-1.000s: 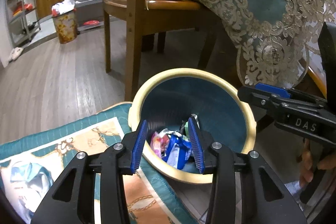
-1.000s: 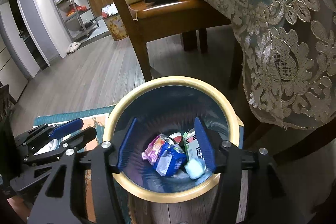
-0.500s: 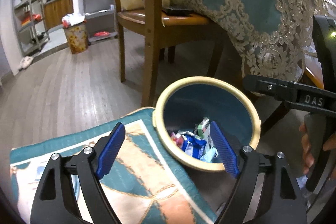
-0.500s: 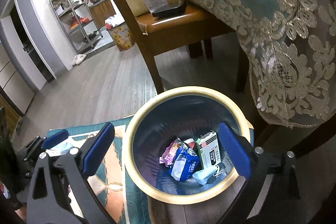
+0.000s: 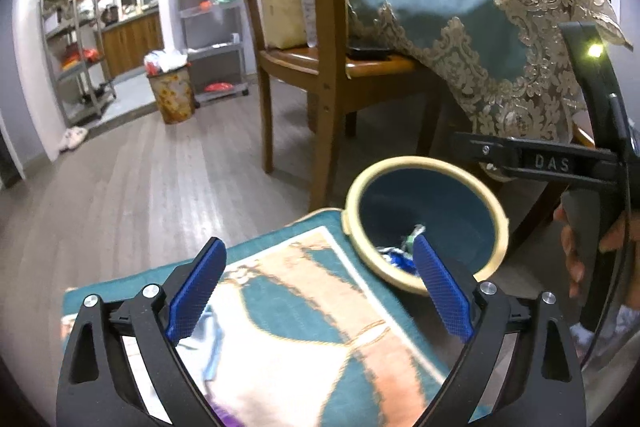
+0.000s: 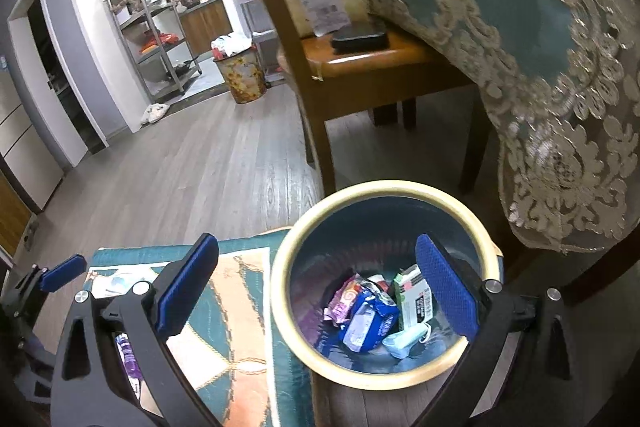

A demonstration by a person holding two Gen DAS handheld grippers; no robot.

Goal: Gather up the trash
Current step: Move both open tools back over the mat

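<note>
Wood floor, patterned rug (image 5: 304, 311) at 6 o'clock. Both jaws just spread wide: left gripper (image 5: 316, 291), right gripper (image 6: 316, 291) empty. Wrappers (image 6: 372, 315) lay in bin (image 6: 288, 259); drop looked done.

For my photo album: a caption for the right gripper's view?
Open right gripper above a yellow-rimmed bin holding wrappers.
</note>
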